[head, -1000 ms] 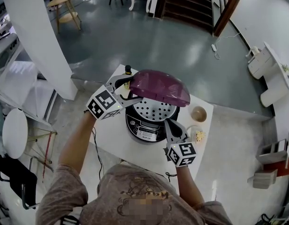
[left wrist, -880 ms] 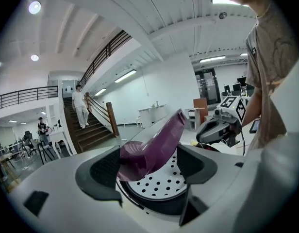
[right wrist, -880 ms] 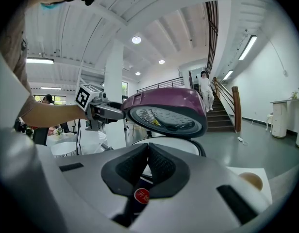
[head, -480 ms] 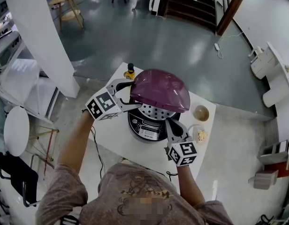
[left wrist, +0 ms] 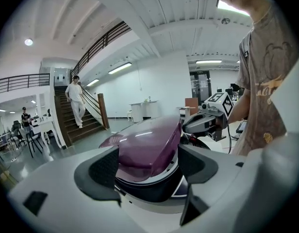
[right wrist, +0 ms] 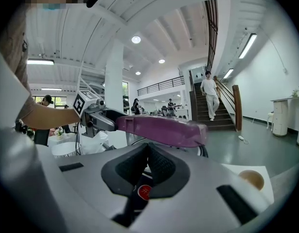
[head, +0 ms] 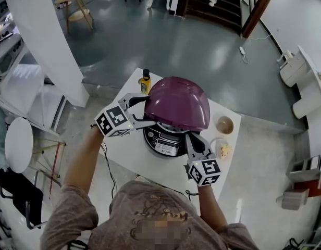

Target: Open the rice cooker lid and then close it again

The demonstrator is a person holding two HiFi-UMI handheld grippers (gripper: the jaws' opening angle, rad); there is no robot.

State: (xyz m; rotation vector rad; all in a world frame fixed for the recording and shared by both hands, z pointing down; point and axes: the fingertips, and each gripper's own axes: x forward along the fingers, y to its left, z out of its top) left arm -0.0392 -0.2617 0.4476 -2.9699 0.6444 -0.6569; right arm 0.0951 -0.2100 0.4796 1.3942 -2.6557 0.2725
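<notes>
The rice cooker [head: 161,141] stands mid-table, black-bodied with a glossy purple lid [head: 178,103]. The lid hangs low over the pot, still tilted up at the front. My left gripper [head: 149,110] is open, and its two jaws straddle the lid's left edge; in the left gripper view the lid [left wrist: 149,144] fills the gap between the pads. My right gripper [head: 191,138] is shut with nothing in it, just in front of the cooker's control panel. In the right gripper view the lid [right wrist: 164,129] crosses above the shut jaws, and a red button [right wrist: 144,191] shows behind them.
On the white table [head: 130,155] stand a small bottle [head: 145,80] at the far left corner, a bowl [head: 224,124] to the right of the cooker and a plate with food [head: 221,150] near it. A white pillar [head: 43,40] and a round side table [head: 17,146] stand at the left.
The lid has swung down from wide open to nearly flat over the pot, hiding the perforated inner plate. My left gripper followed it down and right. The right gripper barely moved.
</notes>
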